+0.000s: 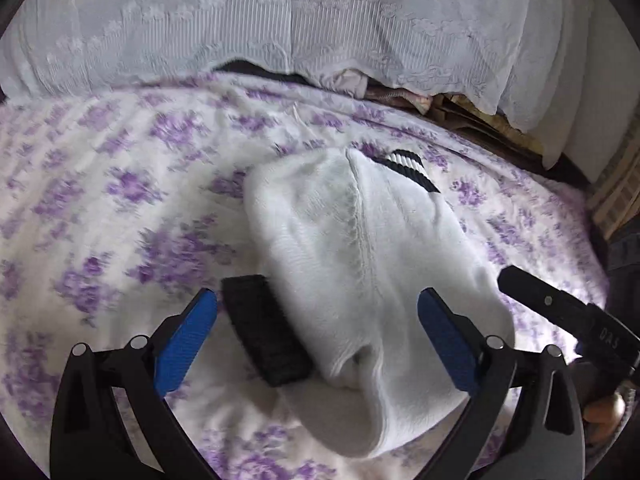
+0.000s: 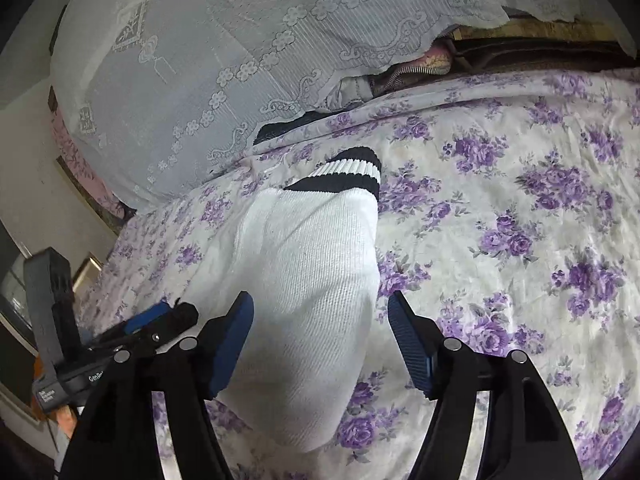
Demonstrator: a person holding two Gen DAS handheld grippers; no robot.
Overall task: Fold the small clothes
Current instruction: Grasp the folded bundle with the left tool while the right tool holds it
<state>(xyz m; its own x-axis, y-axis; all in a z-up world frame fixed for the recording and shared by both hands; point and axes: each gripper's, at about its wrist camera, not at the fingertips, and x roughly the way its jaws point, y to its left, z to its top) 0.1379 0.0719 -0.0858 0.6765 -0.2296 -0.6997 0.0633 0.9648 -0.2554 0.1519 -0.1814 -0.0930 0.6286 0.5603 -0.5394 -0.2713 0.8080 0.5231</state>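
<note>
White socks with black-striped cuffs [image 1: 360, 248] lie stacked on a purple-flowered bedsheet [image 1: 120, 208]. One black cuff [image 1: 266, 332] sticks out at the near left of the pile; another striped cuff [image 1: 408, 164] shows at the far end. My left gripper [image 1: 318, 336] is open, its blue pads on either side of the socks' near end. In the right wrist view the socks [image 2: 304, 280] run away from me, striped cuff [image 2: 352, 174] far. My right gripper [image 2: 320, 340] is open, straddling the near end. The left gripper [image 2: 132, 332] shows at the left.
A white lace curtain [image 1: 320, 20] hangs behind the bed, with folded fabrics [image 2: 432, 60] under its hem. The right gripper's body [image 1: 568, 312] shows at the right of the left wrist view. Furniture [image 2: 24, 280] stands at the bed's left edge.
</note>
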